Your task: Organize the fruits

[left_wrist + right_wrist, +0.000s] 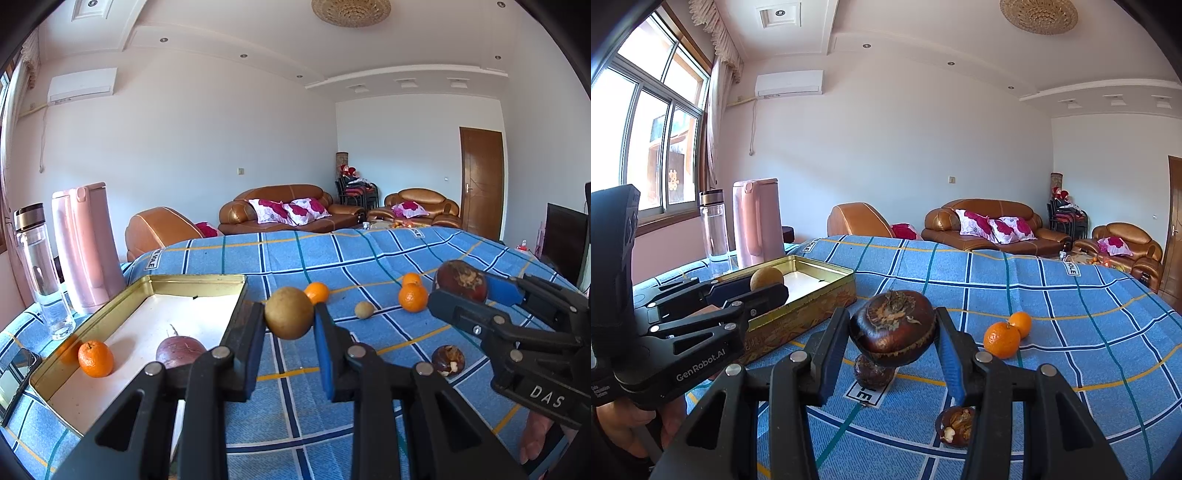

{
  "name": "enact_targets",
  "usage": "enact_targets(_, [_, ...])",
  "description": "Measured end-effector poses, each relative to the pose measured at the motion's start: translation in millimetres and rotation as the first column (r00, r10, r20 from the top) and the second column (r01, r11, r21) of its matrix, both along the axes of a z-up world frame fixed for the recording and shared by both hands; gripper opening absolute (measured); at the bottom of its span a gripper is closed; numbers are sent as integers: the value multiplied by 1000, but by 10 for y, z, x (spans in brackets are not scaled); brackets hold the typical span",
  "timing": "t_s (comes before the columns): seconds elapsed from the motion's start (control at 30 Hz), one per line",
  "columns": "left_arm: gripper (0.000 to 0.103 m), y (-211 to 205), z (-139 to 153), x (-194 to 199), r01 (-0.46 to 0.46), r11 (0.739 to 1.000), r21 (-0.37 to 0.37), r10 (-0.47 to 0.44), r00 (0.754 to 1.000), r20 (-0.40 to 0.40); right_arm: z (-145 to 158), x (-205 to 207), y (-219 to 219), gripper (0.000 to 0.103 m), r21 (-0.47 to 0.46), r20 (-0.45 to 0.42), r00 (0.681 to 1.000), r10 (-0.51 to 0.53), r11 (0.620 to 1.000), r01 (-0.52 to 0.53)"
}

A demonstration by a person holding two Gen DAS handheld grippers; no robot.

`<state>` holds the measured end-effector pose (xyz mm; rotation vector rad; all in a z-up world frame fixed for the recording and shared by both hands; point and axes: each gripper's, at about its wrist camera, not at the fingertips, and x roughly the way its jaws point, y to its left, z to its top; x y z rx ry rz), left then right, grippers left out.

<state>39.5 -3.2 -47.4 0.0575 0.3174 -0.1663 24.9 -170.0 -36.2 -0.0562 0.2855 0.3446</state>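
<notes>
Left gripper (289,317) clamps tan fruit (289,313); right gripper (893,334) clamps brown fruit (893,328) above desk (1052,295).

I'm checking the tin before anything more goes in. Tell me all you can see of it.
The gold metal tin is a shallow, lidless rectangular tray with a rolled rim, patterned outer walls and a pale, scuffed floor. It lies flat on the blue checked cloth, beside a pink jug. Inside rest an orange tangerine and a dark purplish fruit.
</notes>
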Motion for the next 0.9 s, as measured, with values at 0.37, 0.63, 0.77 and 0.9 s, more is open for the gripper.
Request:
enact_targets(0.37, [27, 39, 40, 36, -38, 999, 24, 39, 999, -23, -2, 93, 60, 48, -8, -37, 999, 13, 1000, -13])
enact_targets(0.63, [27, 280, 64, 80, -90, 996, 13, 91, 995, -48, 13, 149, 204, 48, -26, -60, 997, 42, 999, -44])
enact_targets(0.77, [27, 438, 62, 99, -126, 992, 7, 126, 990, -62, 43, 166, 314, 48, -40, -61, 996, 60, 997, -63])
enact_targets(0.9, [27, 615, 65, 129, -163, 987, 7, 163, 984, -78, 74, 184, 432, 48, -43, -65, 995, 82, 995, -85])
